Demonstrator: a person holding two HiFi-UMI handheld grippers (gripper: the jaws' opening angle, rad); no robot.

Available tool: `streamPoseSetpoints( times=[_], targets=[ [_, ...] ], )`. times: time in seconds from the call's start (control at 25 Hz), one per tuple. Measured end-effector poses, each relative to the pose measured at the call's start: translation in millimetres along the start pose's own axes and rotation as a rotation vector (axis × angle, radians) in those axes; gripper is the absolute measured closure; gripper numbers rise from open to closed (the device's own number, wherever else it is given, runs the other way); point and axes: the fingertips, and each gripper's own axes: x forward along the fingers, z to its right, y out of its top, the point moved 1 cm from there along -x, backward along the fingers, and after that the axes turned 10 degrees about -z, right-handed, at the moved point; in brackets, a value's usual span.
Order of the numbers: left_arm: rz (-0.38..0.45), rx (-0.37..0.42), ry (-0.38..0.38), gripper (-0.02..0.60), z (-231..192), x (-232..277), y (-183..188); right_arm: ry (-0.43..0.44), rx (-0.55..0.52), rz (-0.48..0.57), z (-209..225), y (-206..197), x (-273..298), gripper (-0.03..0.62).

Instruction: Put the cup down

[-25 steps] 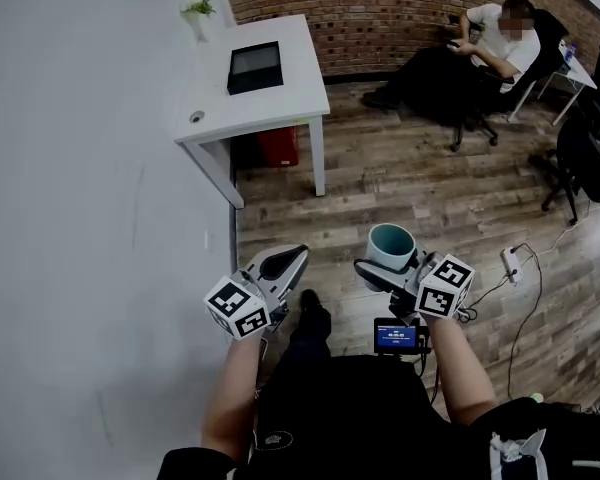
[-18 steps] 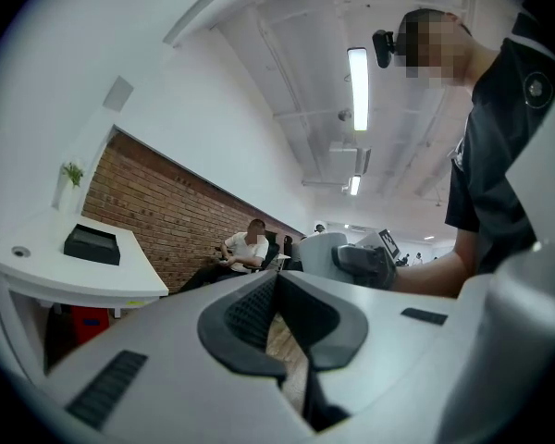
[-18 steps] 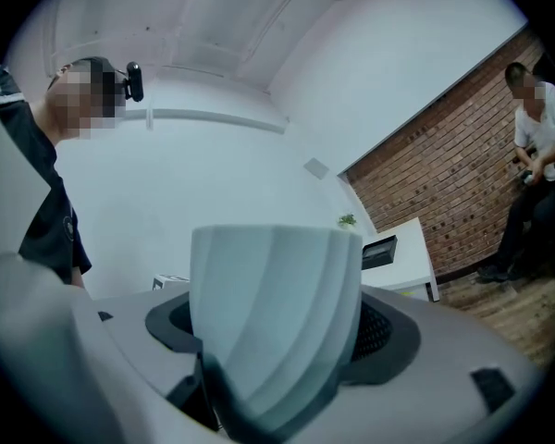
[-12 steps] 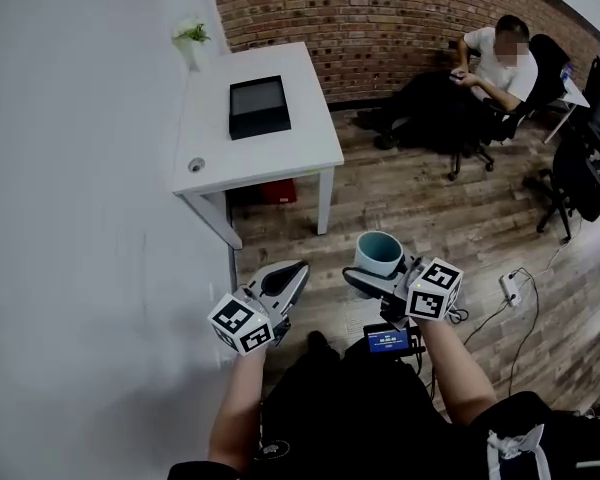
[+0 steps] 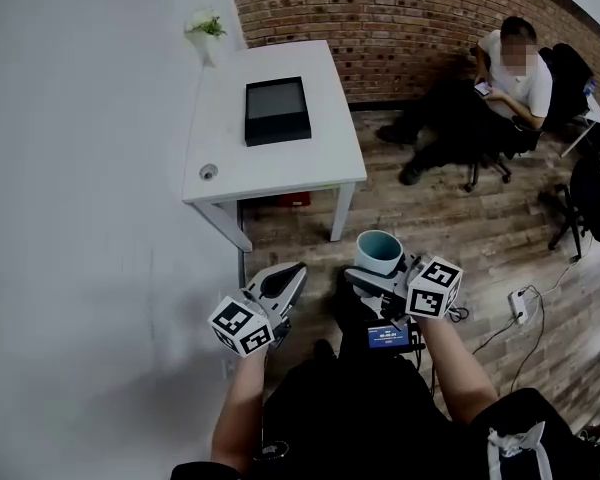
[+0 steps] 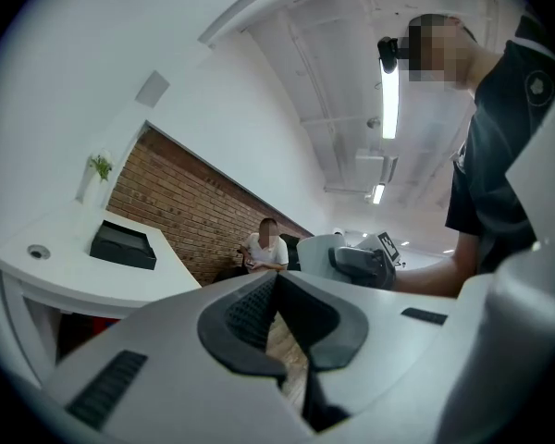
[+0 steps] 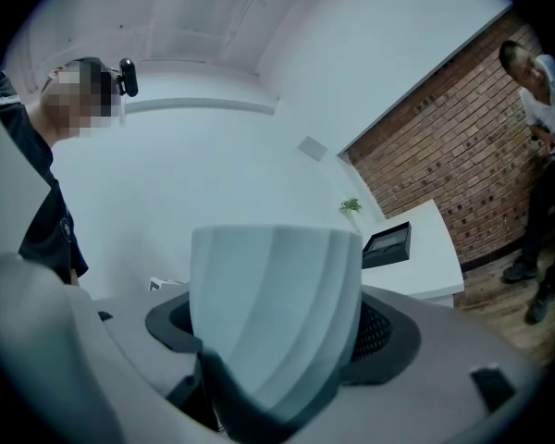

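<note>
A pale teal-grey cup (image 5: 379, 251) is held upright in the air over the wooden floor, with my right gripper (image 5: 377, 276) shut on its lower body. In the right gripper view the cup (image 7: 276, 317) fills the space between the jaws, which press on both sides. My left gripper (image 5: 281, 278) hangs to the left of the cup, its jaws closed together with nothing in them (image 6: 276, 314). A white table (image 5: 325, 163) stands ahead against the white wall, short of both grippers.
A black box (image 5: 276, 111), a small potted plant (image 5: 207, 28) and a small round object (image 5: 208, 172) sit on the table. A person (image 5: 500, 73) sits on a chair by the brick wall at the right. Cables and a power strip (image 5: 522, 306) lie on the floor.
The head view has shifted toward the table, which now lies closer to the grippers. Both grippers keep their pose, the cup still held.
</note>
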Motion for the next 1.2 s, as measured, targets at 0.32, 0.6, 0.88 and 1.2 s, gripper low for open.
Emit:
streamPoseSetpoints(
  times=[0.32, 0.6, 0.88, 1.2],
  targets=[
    [-0.003, 0.009, 0.045, 0.574, -77.2, 48.6, 41.4, 0.044, -0.001, 0.012, 82.4, 52.4, 46.2, 0.200],
    [-0.009, 0.001, 0.061, 0.574, -138.8, 103.1, 84.2, 0.072, 0.004, 0.000, 157.7, 100.4, 75.4, 0.200],
    [-0.018, -0.008, 0.090, 0.574, -189.5, 146.3, 113.2, 0.095, 0.028, -0.004, 219.1, 134.1, 95.5, 0.200],
    [-0.025, -0.012, 0.099, 0.574, -224.2, 167.0, 131.0, 0.112, 0.022, -0.011, 252.5, 158.9, 121.9, 0.200]
  ],
)
